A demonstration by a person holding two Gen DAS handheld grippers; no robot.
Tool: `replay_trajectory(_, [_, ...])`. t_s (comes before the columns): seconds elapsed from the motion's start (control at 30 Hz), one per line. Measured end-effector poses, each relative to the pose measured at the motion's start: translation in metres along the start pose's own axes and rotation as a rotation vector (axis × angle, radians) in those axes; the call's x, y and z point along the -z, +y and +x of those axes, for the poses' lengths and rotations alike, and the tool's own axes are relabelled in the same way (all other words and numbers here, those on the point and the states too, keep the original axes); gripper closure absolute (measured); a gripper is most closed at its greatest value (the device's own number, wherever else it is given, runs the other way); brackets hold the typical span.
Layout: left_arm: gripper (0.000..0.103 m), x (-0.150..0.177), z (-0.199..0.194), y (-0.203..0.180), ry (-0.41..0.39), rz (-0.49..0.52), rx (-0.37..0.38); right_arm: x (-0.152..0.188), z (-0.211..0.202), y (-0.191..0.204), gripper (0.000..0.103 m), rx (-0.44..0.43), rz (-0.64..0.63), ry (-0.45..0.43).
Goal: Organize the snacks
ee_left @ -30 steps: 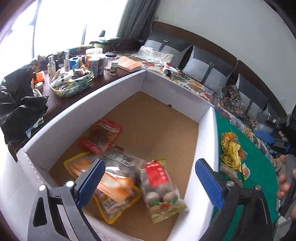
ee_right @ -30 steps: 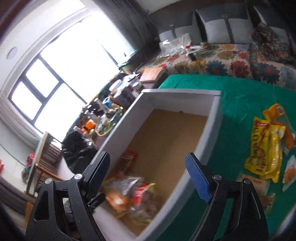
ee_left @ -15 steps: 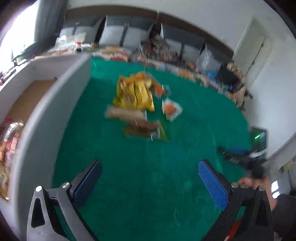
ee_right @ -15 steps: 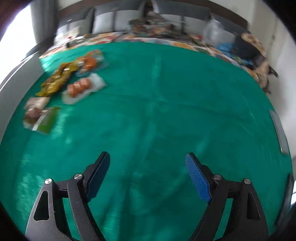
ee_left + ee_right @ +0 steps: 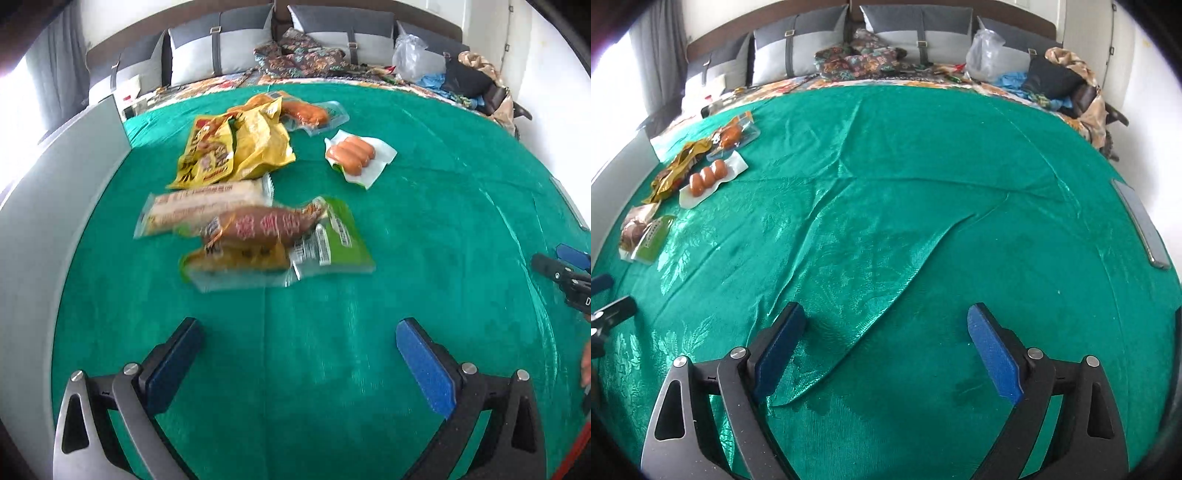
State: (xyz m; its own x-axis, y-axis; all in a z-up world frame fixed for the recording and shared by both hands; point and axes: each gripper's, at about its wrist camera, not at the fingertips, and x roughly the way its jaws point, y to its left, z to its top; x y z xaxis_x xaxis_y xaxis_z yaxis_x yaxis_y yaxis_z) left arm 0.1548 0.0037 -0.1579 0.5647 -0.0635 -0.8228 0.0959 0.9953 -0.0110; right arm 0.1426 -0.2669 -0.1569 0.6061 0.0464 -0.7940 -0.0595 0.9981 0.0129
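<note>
– Glossy green cloth over the bed, woven leaf pattern, creased and shiny where light hits

– Snack packs: crinkled glossy yellow foil bags, clear smooth plastic film around the sausages, shiny vacuum wrap on the brown fish pack

– Matt white card on the box wall

– Left claw: matt black plastic arms, bright metal screws, rough blue pads; same on the right claw

– Soft grey fabric cushions behind
</note>
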Motion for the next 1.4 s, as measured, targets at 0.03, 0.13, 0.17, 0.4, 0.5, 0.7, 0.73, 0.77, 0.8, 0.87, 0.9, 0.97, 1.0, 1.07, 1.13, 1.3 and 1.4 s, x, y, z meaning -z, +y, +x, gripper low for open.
replay_trajectory(0.03, [0.000,0.000,0.002,0.002,-0.005,-0.009,-0.005,0.001,-0.002,0.000,0.011,-0.001,0.001,0.000])
replay_trajectory(0.13, [0.000,-0.002,0.003,0.002,-0.007,-0.008,-0.009,0.001,-0.001,0.000,0.010,-0.001,0.000,0.000])
replay_trajectory(0.17, [0.000,-0.002,0.003,0.002,-0.006,-0.008,-0.010,0.001,-0.001,0.000,0.010,-0.001,-0.001,0.000])
replay_trajectory(0.4, [0.000,-0.001,0.004,0.002,-0.007,-0.009,-0.010,0.001,-0.001,0.000,0.010,-0.002,-0.001,-0.001])
replay_trajectory(0.5, [0.000,-0.004,0.003,0.007,0.029,-0.015,-0.013,0.001,-0.001,0.000,0.009,-0.002,-0.001,-0.001])
replay_trajectory(0.7, [0.000,-0.006,0.006,0.034,0.037,-0.053,-0.038,0.001,-0.001,0.000,0.009,-0.003,-0.002,-0.001])
replay_trajectory(0.73, [0.000,-0.004,0.006,0.038,0.024,-0.063,-0.045,0.001,-0.001,0.000,0.009,-0.003,-0.002,-0.001])
replay_trajectory(0.77, [0.000,-0.002,0.005,0.041,0.000,-0.072,-0.052,0.001,-0.001,0.000,0.009,-0.003,-0.002,-0.001])
replay_trajectory(0.8, [0.000,0.000,0.005,0.041,-0.009,-0.077,-0.059,0.001,-0.001,0.000,0.009,-0.003,-0.003,-0.001])
replay_trajectory(0.87, [0.000,-0.001,0.006,0.041,-0.009,-0.076,-0.061,0.001,-0.001,0.000,0.009,-0.003,-0.003,-0.001])
replay_trajectory(0.9, [0.000,0.000,0.006,0.042,-0.009,-0.077,-0.060,0.001,-0.001,0.000,0.009,-0.003,-0.003,-0.001])
replay_trajectory(0.97, [0.000,-0.001,0.006,0.042,-0.009,-0.078,-0.060,0.000,0.000,0.000,0.009,-0.003,-0.003,-0.001])
replay_trajectory(1.0, [0.000,-0.001,0.006,0.042,-0.009,-0.078,-0.060,0.001,-0.001,0.000,0.009,-0.003,-0.003,-0.001])
replay_trajectory(1.07, [0.000,-0.001,0.006,0.042,-0.009,-0.077,-0.060,0.001,-0.001,0.000,0.009,-0.003,-0.003,-0.001])
replay_trajectory(1.13, [0.000,-0.001,0.006,0.042,-0.009,-0.077,-0.061,0.001,-0.001,0.000,0.009,-0.003,-0.003,-0.001])
replay_trajectory(1.3, [0.000,-0.001,0.006,0.042,-0.009,-0.077,-0.061,0.001,-0.001,0.000,0.009,-0.003,-0.004,-0.001])
replay_trajectory(1.4, [0.000,-0.001,0.006,0.042,-0.009,-0.077,-0.060,0.001,-0.001,0.000,0.009,-0.004,-0.004,-0.001])
